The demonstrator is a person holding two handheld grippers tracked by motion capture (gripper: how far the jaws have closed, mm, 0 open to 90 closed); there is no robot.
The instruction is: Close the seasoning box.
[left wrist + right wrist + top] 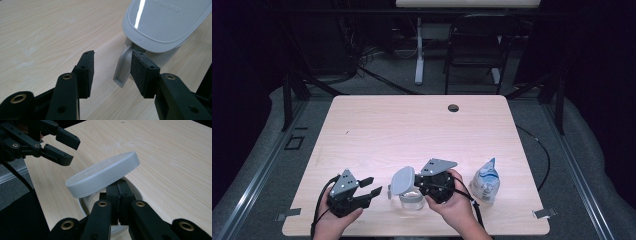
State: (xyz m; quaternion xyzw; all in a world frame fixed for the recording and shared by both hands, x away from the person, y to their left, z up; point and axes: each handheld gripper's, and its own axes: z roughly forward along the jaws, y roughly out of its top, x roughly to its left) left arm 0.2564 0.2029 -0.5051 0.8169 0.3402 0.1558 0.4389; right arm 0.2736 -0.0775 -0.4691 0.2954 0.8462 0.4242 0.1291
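A clear round container (pixel 410 203) stands near the table's front edge, and its grey lid (pixel 402 181) is tilted up over it. My right gripper (pixel 416 184) is shut on the lid's near rim, with the person's hand behind it. In the right gripper view the lid (pixel 100 173) slants above the container's rim (pixel 136 191), and the right gripper (pixel 118 187) pinches under its edge. My left gripper (pixel 374 187) stands open just left of the container. In the left gripper view a grey latch loop (pixel 122 68) hangs from the lid (pixel 165 22), close to the right pad (pixel 141 72) of the left gripper (pixel 112 67).
A clear crumpled plastic bottle with a blue and white label (pixel 485 182) stands right of the right hand. The wooden table (pixel 412 125) has a cable hole (pixel 453 107) near its far edge. A dark chair (pixel 474 45) stands beyond the table.
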